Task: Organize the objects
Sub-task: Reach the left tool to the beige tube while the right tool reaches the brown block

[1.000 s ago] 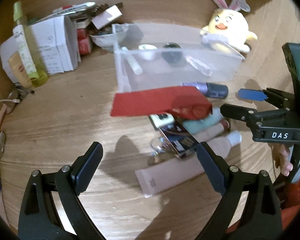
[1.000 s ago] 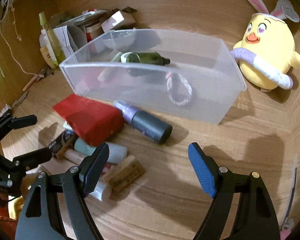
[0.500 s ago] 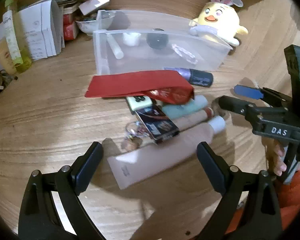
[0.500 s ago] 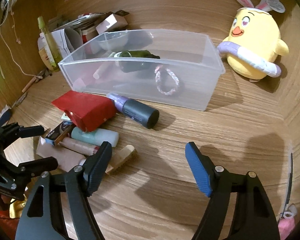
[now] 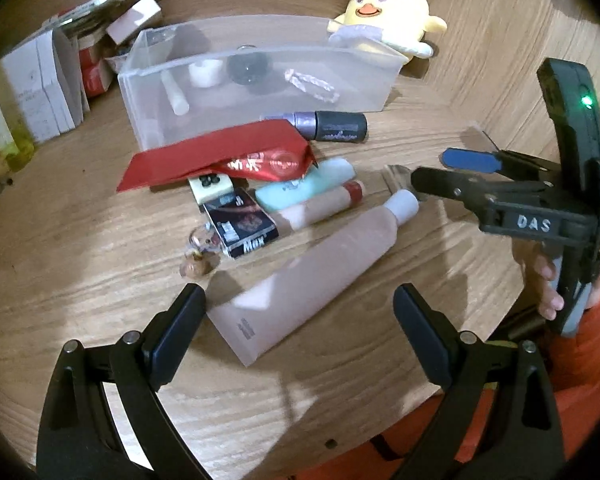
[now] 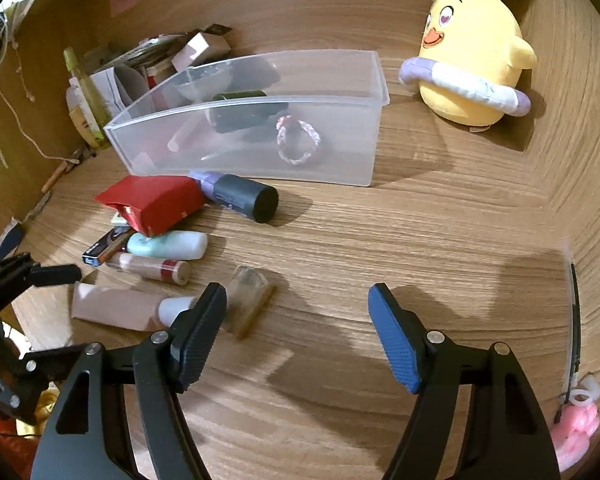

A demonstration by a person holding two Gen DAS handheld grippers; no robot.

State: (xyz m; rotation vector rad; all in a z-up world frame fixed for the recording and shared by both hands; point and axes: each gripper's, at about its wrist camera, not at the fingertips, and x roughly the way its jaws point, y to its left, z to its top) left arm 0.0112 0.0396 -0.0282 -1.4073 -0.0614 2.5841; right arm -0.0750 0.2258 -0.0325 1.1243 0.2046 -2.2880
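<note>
— Left gripper point(image 5: 300, 316)?
— Spread wide over the desk point(image 5: 80, 256), holding nothing; hovering above the flat end of the pink tube point(image 5: 312, 276), pads not touching it.
— Right gripper point(image 6: 296, 332)?
— Parted too, empty, though just been narrowing a little. Bare wood between the fingers; small amber block point(image 6: 248, 304) just beside the left pad.
— Bin point(image 6: 260, 140)?
— Clear, standing at the back of the desk, near the yellow plush point(image 6: 472, 64). Already inside: dark bottle point(image 6: 240, 110), braided ring point(image 6: 298, 142), a pale stick.
— Loose items?
— Heaped in front of the bin: red pouch point(image 5: 220, 154), purple bottle point(image 5: 324, 126) touching the bin wall, mint tube point(image 5: 304, 188), black box point(image 5: 242, 226).
</note>
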